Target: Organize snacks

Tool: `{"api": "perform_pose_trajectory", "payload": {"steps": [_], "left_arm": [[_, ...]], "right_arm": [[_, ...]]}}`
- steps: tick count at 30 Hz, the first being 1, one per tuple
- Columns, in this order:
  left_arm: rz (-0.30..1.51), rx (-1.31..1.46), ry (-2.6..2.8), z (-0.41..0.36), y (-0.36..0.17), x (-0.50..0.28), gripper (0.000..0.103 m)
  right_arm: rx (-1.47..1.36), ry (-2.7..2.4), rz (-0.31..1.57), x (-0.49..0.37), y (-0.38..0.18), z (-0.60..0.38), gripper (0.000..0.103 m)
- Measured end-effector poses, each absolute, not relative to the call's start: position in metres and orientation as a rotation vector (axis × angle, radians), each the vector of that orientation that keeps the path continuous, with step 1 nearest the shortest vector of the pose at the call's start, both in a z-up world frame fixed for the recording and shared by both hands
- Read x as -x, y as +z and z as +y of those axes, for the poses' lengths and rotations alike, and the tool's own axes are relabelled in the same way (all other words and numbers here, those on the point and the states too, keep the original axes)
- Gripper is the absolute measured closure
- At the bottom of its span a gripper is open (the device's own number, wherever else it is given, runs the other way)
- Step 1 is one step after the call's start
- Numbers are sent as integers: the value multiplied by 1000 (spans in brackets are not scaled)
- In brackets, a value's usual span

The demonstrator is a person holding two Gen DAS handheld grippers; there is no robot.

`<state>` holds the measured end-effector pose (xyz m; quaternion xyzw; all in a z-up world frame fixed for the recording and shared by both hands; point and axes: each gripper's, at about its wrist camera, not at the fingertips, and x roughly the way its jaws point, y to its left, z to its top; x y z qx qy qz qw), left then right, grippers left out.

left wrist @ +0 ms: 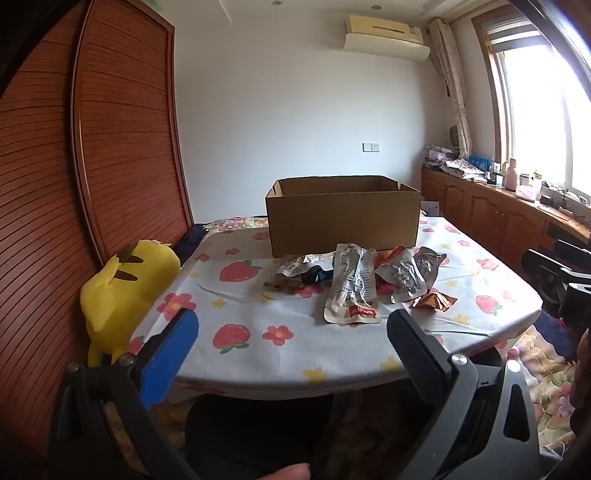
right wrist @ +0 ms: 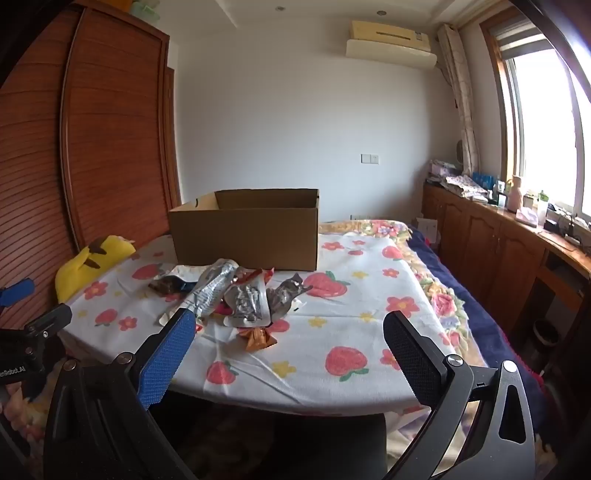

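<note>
Nearest: left gripper (left wrist: 291,325) at near table edge, jaws spread wide, nothing btwn them — blue pad on one finger, black on the other. Right gripper (right wrist: 290,328) same: jaws wide apart, empty, hovering over near edge of table. Neither touching any snack.

Under both: table (left wrist: 258,354) w/ white cloth, strawberry + flower print.

Mid-table, snack pile: long white packet w/ red label (left wrist: 351,288) lying lengthwise, nearest of the lot. Just beside it, rightward, small orange-brown wrapped piece (left wrist: 434,301) on the cloth. Behind that, silver foil pouch (left wrist: 404,275) and a crumpled grey wrapper (left wrist: 428,260), overlapping. Left of long packet, brown/dark snack bits w/ a torn pouch (left wrist: 290,275). All loose on cloth, none in the box.

Just behind pile: open cardboard box (left wrist: 343,216), upright, flaps down; inside not visible.

Off table's left edge: yellow plush toy (left wrist: 127,291) against wooden louvred wardrobe (left wrist: 55,203).

Far: white wall, air-con unit (left wrist: 386,35) high up, window (left wrist: 543,110) right, low wooden cabinets (left wrist: 480,210) w/ clutter on top.
</note>
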<state>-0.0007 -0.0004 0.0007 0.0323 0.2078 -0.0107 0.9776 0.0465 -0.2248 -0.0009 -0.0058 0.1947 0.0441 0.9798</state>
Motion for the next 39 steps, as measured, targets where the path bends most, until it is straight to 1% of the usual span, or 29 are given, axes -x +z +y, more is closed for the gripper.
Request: {"api": "perform_pose_trajectory", "payload": {"steps": [39], "left_arm": [[402,-90,-11,-1,13,4,0]], "right_arm": [[25,83,393,-45,-1,-223,0]]}}
